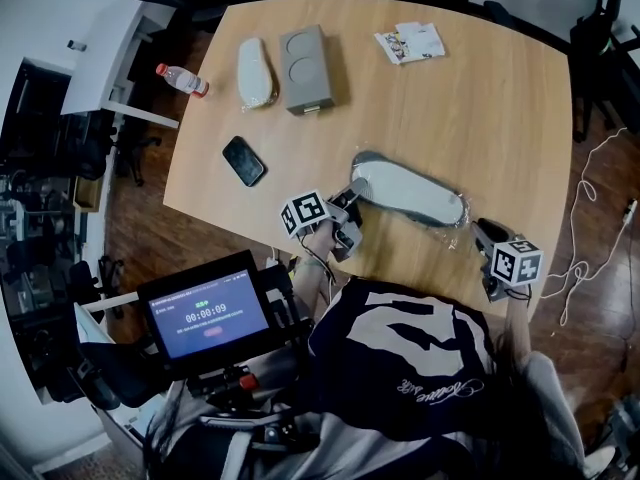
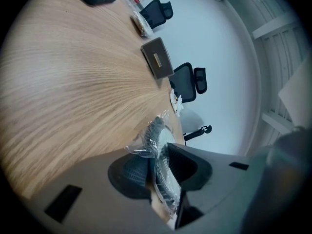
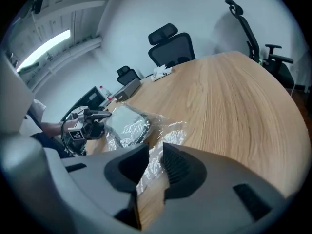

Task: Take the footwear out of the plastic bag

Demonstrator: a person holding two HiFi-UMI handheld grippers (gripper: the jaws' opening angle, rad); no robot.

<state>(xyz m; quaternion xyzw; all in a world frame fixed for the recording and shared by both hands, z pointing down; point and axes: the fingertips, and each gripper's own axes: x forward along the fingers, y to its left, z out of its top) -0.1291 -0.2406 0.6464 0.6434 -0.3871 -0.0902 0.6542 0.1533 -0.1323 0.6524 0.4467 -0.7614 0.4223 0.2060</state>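
Shoe (image 1: pixel 410 190) is lying inside the bag (image 3: pixel 161 130) on the tabletop (image 1: pixel 480 108), near the front edge. Left gripper (image 2: pixel 157 167) is clamped on one end through the plastic, I'd guess to anchor it. Right gripper (image 3: pixel 155 167) has its jaws apart around the bag's loose tail, not pinching it, probably lining up to pull it off.

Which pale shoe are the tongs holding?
The bagged shoe by the table's near edge: the left tongs clamp its end. The other shoe lies far off beside the grey box.
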